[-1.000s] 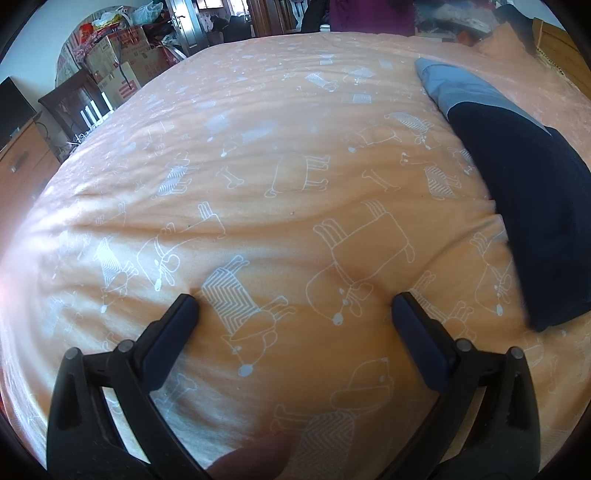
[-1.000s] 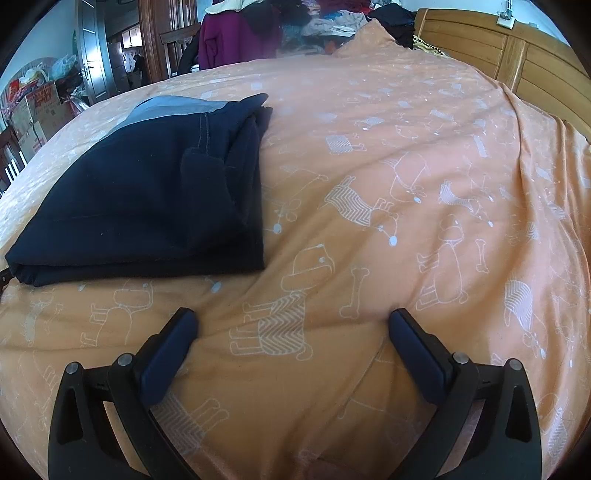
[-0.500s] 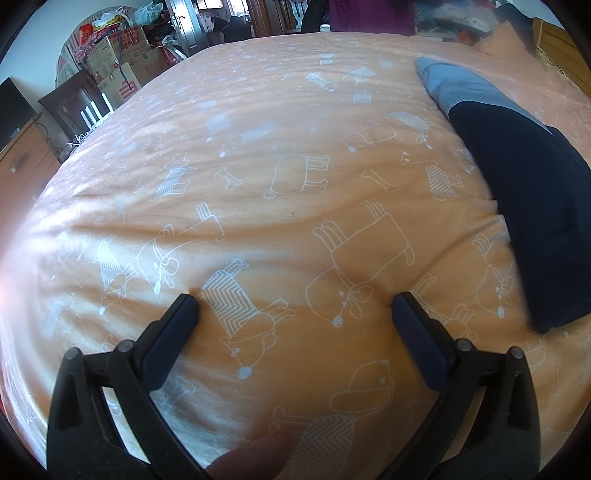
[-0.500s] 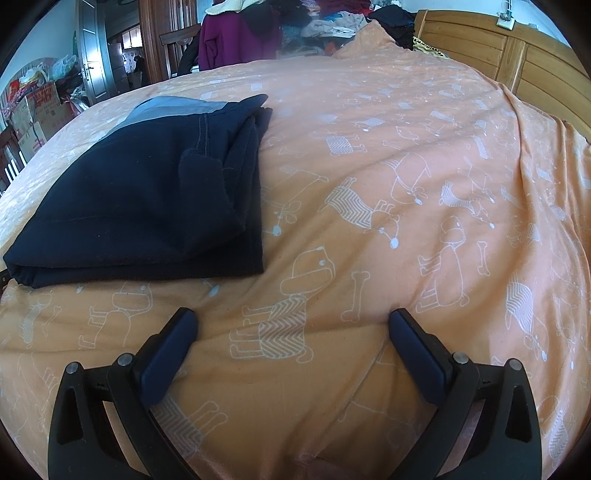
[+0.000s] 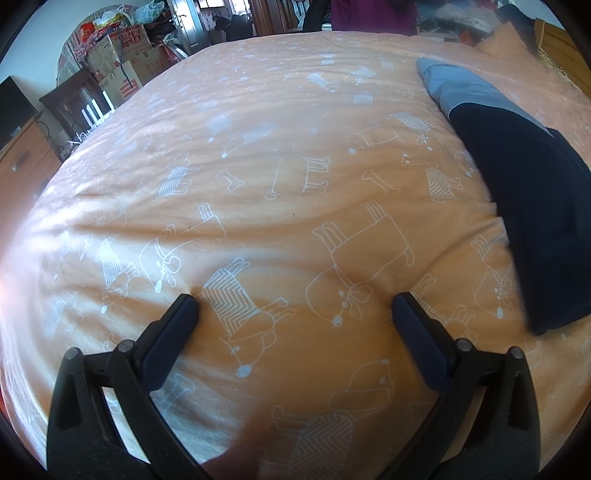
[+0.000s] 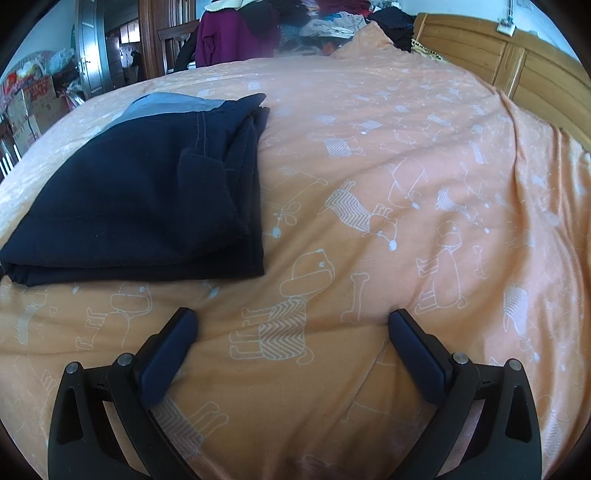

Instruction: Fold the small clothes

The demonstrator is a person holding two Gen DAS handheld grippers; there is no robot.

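A folded dark navy garment (image 6: 147, 206) with a light blue-grey band at its far end lies flat on the orange bedspread (image 6: 406, 184). In the left wrist view it lies along the right edge (image 5: 532, 206). My right gripper (image 6: 291, 317) is open and empty, its tips on the bedspread just in front of and to the right of the garment's near edge. My left gripper (image 5: 295, 302) is open and empty, resting on the bedspread (image 5: 258, 166) to the left of the garment.
A wooden headboard (image 6: 487, 62) runs along the far right. Piled clothes (image 6: 332, 22) and a purple jacket (image 6: 236, 37) stand past the bed's far side. Cardboard boxes (image 5: 118, 62) and a wooden dresser (image 5: 22, 162) stand at the left.
Both grippers stay open in place. The right view has crept slightly toward the garment; nothing else moved.
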